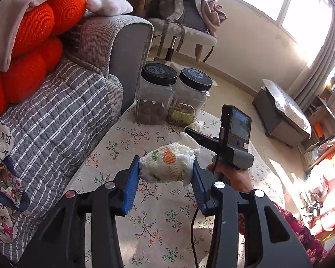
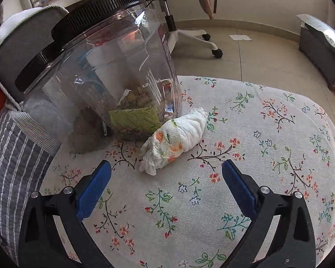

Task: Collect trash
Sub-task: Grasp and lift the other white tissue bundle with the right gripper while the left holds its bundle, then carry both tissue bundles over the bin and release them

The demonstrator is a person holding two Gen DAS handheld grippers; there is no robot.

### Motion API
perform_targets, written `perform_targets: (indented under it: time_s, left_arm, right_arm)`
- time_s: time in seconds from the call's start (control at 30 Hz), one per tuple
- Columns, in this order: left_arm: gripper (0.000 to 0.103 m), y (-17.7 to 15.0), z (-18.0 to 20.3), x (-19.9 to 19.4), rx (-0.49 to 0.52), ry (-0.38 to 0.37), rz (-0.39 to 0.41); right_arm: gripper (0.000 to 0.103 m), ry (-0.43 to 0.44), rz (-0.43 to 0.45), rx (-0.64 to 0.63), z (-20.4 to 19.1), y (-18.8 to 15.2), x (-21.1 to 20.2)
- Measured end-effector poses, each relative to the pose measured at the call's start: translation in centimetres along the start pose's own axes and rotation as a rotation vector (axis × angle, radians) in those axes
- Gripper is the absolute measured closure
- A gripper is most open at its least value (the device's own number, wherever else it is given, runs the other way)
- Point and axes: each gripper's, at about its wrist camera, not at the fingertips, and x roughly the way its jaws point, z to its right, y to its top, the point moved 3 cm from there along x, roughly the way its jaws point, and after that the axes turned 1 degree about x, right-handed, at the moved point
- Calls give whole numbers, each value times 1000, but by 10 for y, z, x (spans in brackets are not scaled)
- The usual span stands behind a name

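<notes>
Grey quilted fabric covers the sofa (image 1: 62,111) along the left, and beside it we've got the counter (image 2: 245,134) under its floral cloth. Up at the far end stand two clear jars (image 1: 174,96) with black lids, side by side, the right one touching nothing but the cloth as far as we can tell. Now to the tools: our left tool (image 1: 165,169) is clenched on a wadded printed tissue (image 1: 167,165), the blue pads pressing both of its ends, and it hangs clear above the counter. Over on the other side, our right tool (image 2: 166,178) stands released, jaws wide apart, nothing between them. Just ahead of it a second crumpled tissue (image 2: 174,138) lies on the cloth, right at the foot of the nearer jar.
</notes>
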Motion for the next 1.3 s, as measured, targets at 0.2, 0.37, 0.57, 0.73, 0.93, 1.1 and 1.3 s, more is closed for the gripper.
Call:
perform_targets:
  time_s: [0.2, 0.37, 0.57, 0.73, 0.93, 1.1, 1.3]
  left_arm:
    - [60, -1, 2, -1, 32, 2, 8]
    - [60, -1, 0, 0, 38, 13, 8]
    - [60, -3, 2, -2, 44, 17, 6]
    - [60, -11, 16, -1, 72, -1, -15]
    - [60, -27, 48, 2, 171, -18, -27]
    - [60, -38, 72, -8, 188, -57, -20]
    - [60, -60, 106, -25, 248, -86, 8]
  right_arm:
    - [23, -87, -27, 4, 0, 10, 30]
    - [57, -45, -19, 13, 11, 2, 17]
    - [57, -29, -26, 14, 26, -55, -34]
    - [57, -29, -25, -4, 42, -115, -100]
    - [57, -102, 2, -4, 72, -164, -195]
    - [57, -165, 14, 23, 96, -196, -262]
    - [56, -252, 39, 50, 116, -232, -325]
